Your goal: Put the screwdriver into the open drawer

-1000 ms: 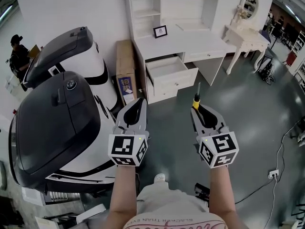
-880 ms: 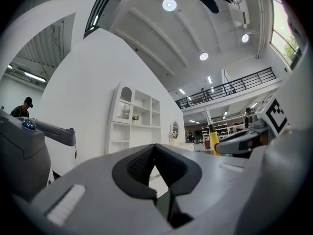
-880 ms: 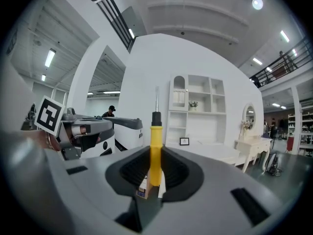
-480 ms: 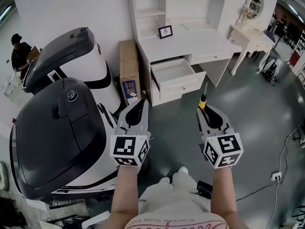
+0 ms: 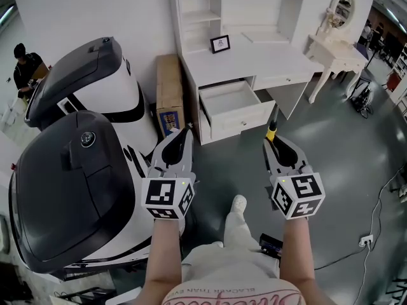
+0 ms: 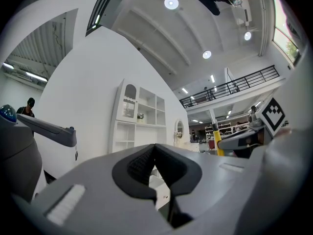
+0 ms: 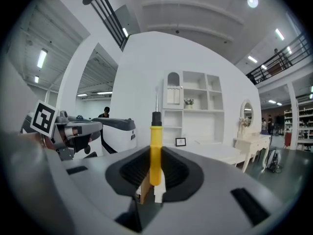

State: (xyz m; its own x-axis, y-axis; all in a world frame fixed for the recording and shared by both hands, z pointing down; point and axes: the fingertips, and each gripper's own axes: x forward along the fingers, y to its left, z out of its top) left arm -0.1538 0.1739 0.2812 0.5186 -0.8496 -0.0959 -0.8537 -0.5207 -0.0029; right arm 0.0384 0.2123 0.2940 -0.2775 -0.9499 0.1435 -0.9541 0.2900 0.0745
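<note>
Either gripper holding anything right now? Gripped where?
Right gripper holds the screwdriver by its yellow handle, with the shaft pointing out ahead. Left gripper is shut on nothing.

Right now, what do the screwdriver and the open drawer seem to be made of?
The screwdriver: handle likely plastic, smooth bright yellow with black collar; shaft likely steel, thin and grey. The open drawer: probably painted wood or laminate board, even matte white, flat panels.
</note>
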